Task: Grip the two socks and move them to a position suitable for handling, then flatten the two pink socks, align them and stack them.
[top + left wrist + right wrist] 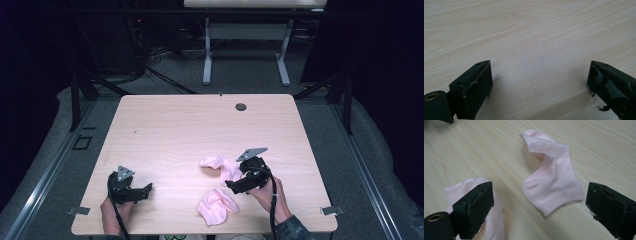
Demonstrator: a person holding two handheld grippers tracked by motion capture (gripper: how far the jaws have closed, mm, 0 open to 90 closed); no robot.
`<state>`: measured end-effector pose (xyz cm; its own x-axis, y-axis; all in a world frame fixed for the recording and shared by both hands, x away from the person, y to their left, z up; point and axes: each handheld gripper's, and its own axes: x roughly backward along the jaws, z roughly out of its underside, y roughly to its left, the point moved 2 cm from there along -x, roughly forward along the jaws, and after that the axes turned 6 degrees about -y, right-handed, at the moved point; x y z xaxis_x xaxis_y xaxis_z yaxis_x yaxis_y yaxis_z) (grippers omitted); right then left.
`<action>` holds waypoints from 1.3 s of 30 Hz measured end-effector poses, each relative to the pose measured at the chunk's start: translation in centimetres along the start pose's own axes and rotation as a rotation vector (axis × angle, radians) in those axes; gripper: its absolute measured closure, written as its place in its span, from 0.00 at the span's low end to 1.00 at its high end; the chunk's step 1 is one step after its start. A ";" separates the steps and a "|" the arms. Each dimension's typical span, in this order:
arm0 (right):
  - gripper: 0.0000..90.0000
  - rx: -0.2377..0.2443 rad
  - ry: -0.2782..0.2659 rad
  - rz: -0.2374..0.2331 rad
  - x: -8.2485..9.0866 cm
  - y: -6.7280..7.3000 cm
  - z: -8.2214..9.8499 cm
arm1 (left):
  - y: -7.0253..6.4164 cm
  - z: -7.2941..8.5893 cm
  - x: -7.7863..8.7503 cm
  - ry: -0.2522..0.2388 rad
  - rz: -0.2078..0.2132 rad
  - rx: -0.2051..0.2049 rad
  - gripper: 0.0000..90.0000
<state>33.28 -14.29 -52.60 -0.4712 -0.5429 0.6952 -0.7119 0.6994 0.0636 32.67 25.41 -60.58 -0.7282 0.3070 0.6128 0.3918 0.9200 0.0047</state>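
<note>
Pale wood table (165, 130) in a dark room, grey carpet around it, a second table (250, 30) at the far wall.

Two pink socks near the front edge, right of centre. Far sock (220, 167) crumpled, one end raised in a fold, lying just beside the right gripper (231, 186). Near sock (216, 206) bunched close to the table's front edge, apart from the far one. Same pair in the right gripper view: far sock (552, 180) flat through the foot with the cuff end curled up, near sock (474, 202) partly behind one jaw.

Right gripper (539, 207): jaws spread wide, nothing between them, no contact with either sock. Left gripper (148, 189): resting at the left front of the table, well apart from the socks; in its own view (539, 85) jaws wide apart over bare wood, nothing held.

Handling, judged: thin knit, very light, fully limp, not fragile, not slippery. Likely to droop and drag when lifted by one point; liable to bunch further if pushed. Best hold judged to be the raised cuff fold of the far sock, where cloth stands clear of the wood; flat parts call for a pinch pressed down onto the table. Second grip at toe end advisable for straightening.
</note>
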 end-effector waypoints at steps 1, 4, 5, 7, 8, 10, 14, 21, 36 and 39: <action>0.07 0.005 0.003 -0.003 0.0 0.5 0.1 | 0.0 0.0 0.0 0.000 0.000 -0.001 0.07; 0.07 0.020 0.009 -0.017 0.2 1.5 0.4 | 0.0 0.0 0.0 0.000 -0.001 0.001 0.07; 0.08 0.026 0.009 -0.023 0.2 1.8 0.5 | 0.0 0.0 0.0 0.000 -0.001 0.001 0.07; 0.09 0.026 0.010 -0.035 0.3 2.4 0.6 | 0.0 0.0 0.0 0.001 -0.001 0.000 0.07; 0.09 0.032 0.011 -0.042 0.2 2.6 0.6 | 0.0 0.0 0.0 0.001 0.000 0.000 0.07; 0.09 0.034 0.013 -0.051 0.1 3.1 0.8 | 0.0 0.0 0.0 0.000 0.000 0.001 0.07; 0.04 0.044 0.036 -0.067 -0.2 4.1 1.1 | 0.0 0.0 0.0 0.000 -0.001 0.001 0.07; 0.03 0.105 0.062 -0.101 -0.4 6.6 1.4 | 0.0 0.0 0.0 -0.003 -0.005 -0.001 0.07; 0.51 0.190 0.135 -0.159 -3.7 10.4 2.2 | 0.0 0.0 0.0 -0.001 -0.003 0.001 0.07; 0.57 0.198 0.162 -0.153 -4.7 11.0 2.6 | 0.0 0.0 0.0 -0.004 -0.006 -0.001 0.07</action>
<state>26.30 -5.26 -57.03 -0.2724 -0.5429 0.7944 -0.8636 0.5019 0.0469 32.61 25.39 -60.57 -0.7328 0.3022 0.6096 0.3878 0.9217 0.0093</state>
